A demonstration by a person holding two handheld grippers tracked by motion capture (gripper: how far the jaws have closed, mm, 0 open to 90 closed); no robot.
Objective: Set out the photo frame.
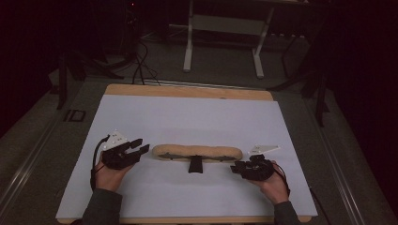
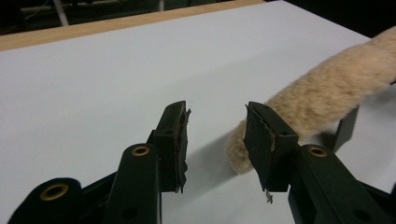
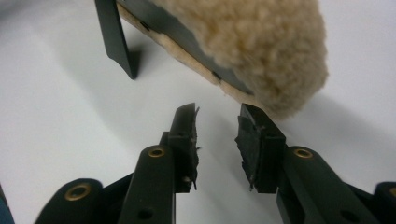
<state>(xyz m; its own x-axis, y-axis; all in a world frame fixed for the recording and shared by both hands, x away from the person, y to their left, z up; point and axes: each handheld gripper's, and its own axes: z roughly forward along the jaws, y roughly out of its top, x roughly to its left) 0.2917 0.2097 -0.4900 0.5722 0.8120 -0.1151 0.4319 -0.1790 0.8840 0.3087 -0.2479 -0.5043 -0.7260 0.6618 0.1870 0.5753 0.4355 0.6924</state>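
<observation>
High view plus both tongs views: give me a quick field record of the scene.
surface: white sheet on a wooden table
object: long tan fleecy pad, lying across the sheet between the two tongs
object detail: black fitting sticks out from its middle, toward the person
left tongs: open, nothing between the jaws, right by the pad's left end
right tongs: open, nothing between the jaws, just short of the pad's right end
contact: none visible
</observation>
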